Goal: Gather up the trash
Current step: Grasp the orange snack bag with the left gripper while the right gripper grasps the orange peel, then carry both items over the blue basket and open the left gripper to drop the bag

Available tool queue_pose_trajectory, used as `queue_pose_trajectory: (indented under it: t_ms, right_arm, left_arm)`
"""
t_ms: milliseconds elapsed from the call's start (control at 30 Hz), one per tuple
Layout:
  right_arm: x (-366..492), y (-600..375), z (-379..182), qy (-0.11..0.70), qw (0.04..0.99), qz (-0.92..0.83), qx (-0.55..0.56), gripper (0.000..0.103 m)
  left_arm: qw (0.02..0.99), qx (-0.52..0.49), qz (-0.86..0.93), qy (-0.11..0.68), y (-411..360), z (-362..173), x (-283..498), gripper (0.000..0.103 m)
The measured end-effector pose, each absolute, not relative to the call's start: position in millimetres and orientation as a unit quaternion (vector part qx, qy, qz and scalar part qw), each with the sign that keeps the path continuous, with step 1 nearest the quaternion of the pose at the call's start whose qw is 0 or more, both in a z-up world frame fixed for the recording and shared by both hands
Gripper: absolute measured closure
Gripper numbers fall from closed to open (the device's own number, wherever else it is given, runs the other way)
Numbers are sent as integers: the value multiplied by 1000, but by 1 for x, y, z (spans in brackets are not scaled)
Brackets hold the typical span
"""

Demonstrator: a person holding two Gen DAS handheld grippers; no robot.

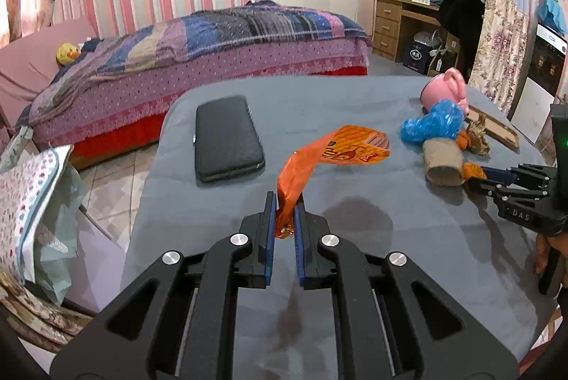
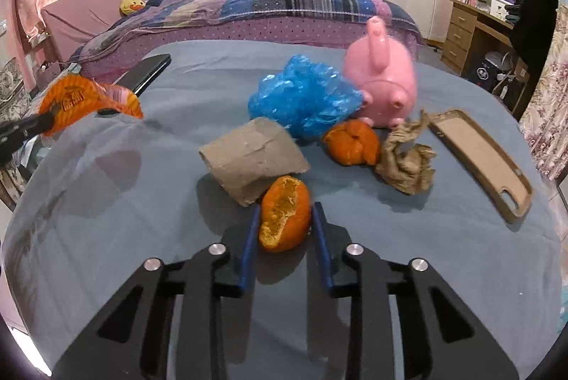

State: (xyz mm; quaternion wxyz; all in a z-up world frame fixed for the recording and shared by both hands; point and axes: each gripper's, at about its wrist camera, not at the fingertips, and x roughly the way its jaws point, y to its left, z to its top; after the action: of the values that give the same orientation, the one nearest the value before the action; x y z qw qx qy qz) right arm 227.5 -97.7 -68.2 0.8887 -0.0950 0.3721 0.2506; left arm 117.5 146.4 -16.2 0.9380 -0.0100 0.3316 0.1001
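Note:
My left gripper is shut on an orange snack wrapper and holds it above the grey-blue tablecloth; the wrapper also shows in the right wrist view. My right gripper is shut on a piece of orange peel low over the table, next to a cardboard tube. Behind lie a crumpled blue plastic bag, a second orange peel and a crumpled brown paper. The right gripper also shows in the left wrist view.
A pink pig toy stands behind the trash. A brown phone case lies at the right. A black case lies on the table's left part. A bed stands beyond the table, and a desk at the back right.

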Motion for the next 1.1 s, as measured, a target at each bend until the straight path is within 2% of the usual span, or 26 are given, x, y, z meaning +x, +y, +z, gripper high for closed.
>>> queue_pose_trajectory:
  t_ms: [333, 533, 767, 1100]
  right_arm:
    - [205, -167, -1, 300, 931, 198, -59, 76]
    - [185, -245, 38, 256, 955, 143, -38, 76]
    - [157, -340, 32, 257, 962, 68, -56, 76]
    - [150, -428, 22, 257, 966, 1, -8, 76]
  left_arm:
    - [955, 29, 68, 287, 89, 35, 129, 95]
    - [966, 52, 26, 253, 37, 61, 134, 95]
    - [966, 52, -43, 249, -32, 63, 148, 95]
    - [953, 87, -127, 260, -138, 43, 169, 95]
